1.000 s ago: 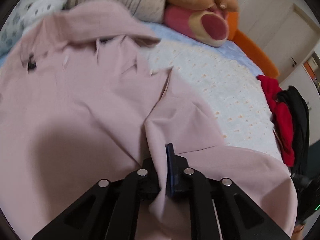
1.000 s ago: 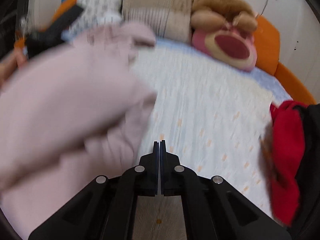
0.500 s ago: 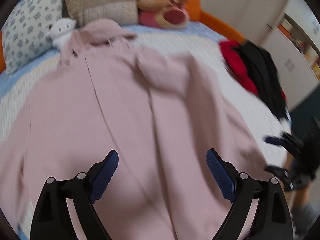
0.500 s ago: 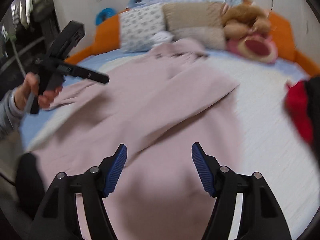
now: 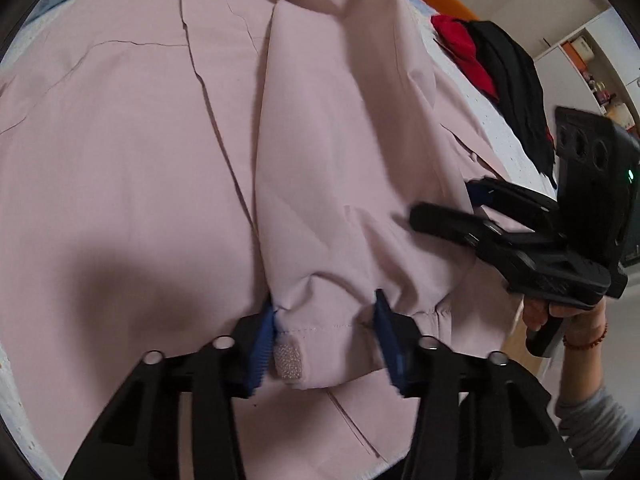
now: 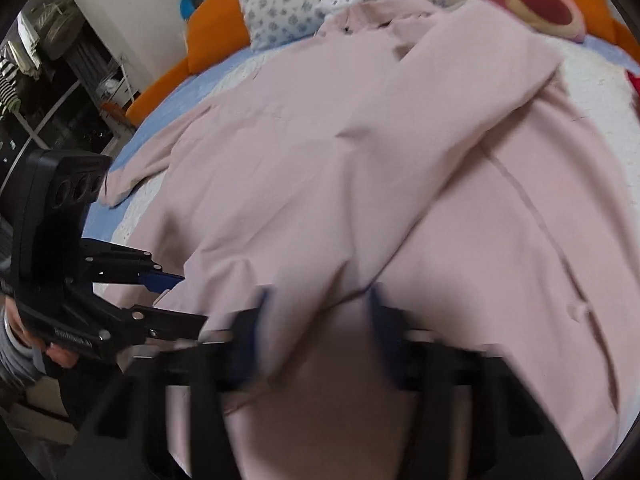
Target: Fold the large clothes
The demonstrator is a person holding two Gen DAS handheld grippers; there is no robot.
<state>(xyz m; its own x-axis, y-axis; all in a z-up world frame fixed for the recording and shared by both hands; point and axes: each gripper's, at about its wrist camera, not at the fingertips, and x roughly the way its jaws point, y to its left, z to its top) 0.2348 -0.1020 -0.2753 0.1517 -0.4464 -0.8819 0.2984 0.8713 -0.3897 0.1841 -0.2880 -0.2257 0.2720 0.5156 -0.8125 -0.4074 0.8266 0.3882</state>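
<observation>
A large pale pink coat point(image 5: 160, 128) lies spread flat over the bed, one sleeve folded across its front. My left gripper point(image 5: 326, 344) is open, its blue pads on either side of the sleeve cuff point(image 5: 316, 320) with its velcro tab. My right gripper point(image 6: 316, 344) is open and blurred, low over the coat's point(image 6: 360, 160) near hem with cloth between its fingers. Each gripper shows in the other's view: the right one point(image 5: 448, 208) and the left one point(image 6: 176, 296), both with jaws apart.
Red point(image 5: 464, 48) and black clothes point(image 5: 516, 92) lie piled at the bed's right side. Pillows point(image 6: 288, 0) and a pink plush toy point(image 6: 536, 0) sit by the orange headboard point(image 6: 208, 28). A wardrobe and shelves stand beyond the bed.
Both grippers were shut a second ago, the left on pink fabric. They opened, pulled back toward the coat's hem, and now sit lower and closer around the cloth.
</observation>
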